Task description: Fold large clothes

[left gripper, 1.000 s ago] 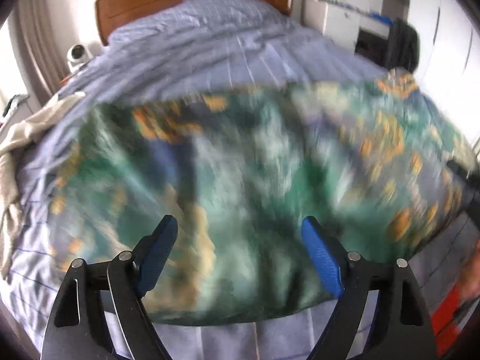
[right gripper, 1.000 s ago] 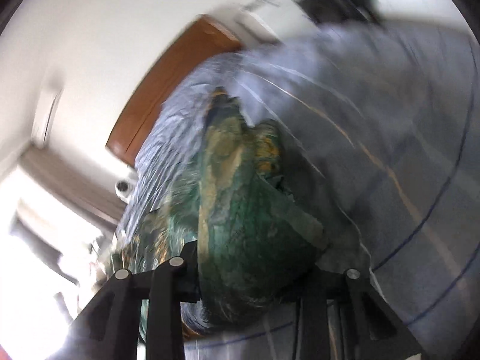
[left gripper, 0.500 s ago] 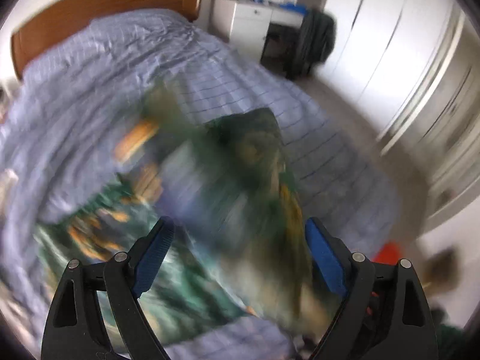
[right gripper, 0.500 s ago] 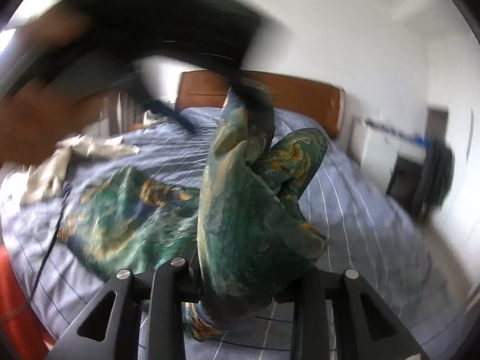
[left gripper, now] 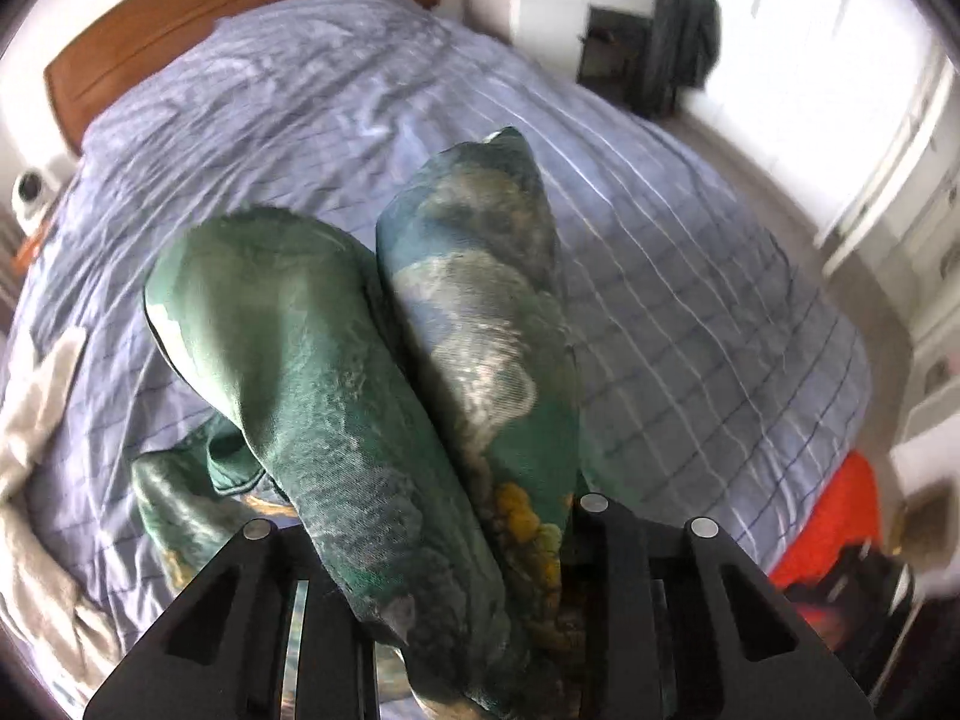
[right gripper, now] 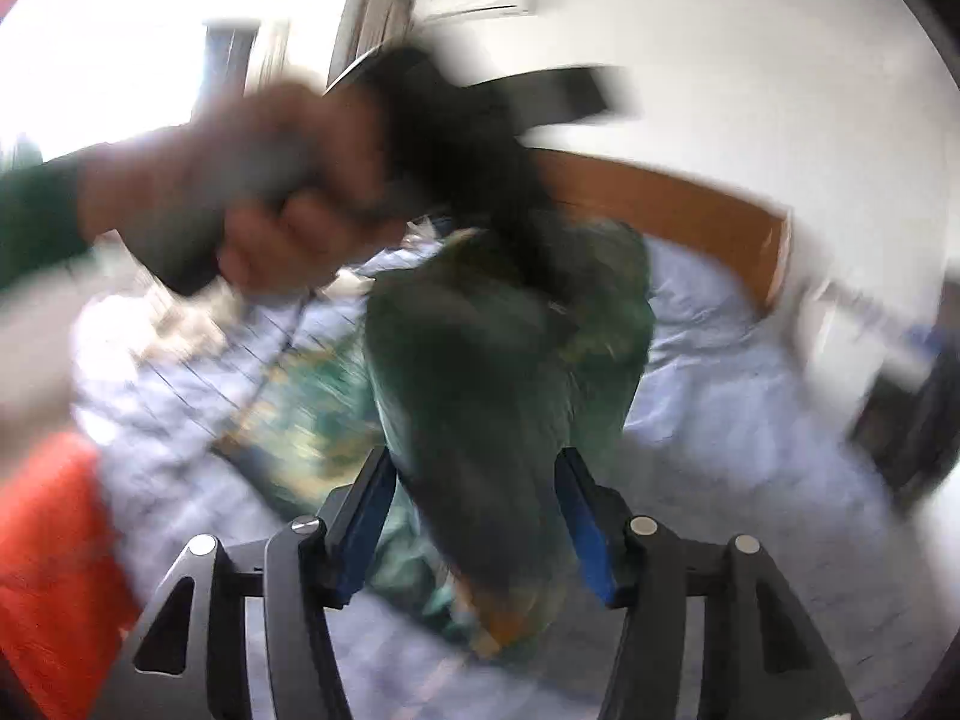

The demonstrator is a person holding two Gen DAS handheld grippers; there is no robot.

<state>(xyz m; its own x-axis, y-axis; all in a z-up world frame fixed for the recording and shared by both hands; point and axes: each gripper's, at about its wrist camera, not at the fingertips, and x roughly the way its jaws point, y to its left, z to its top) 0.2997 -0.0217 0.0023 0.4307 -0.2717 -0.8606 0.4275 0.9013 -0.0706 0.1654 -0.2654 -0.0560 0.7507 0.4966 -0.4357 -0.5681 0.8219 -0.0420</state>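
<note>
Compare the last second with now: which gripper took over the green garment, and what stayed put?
The left gripper, open and empty before, has just closed on the green garment. The right gripper, clamped on it earlier, has just been opening; the cloth still hangs between its blue pads. The bed and the beige cloth are unchanged.

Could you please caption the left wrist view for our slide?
Left tongs clamped on bunched green patterned garment, lifted above blue striped bedspread.

Green patterned garment [left gripper: 420, 396], bunched into two hanging folds, its lower part trailing on the bed
</note>
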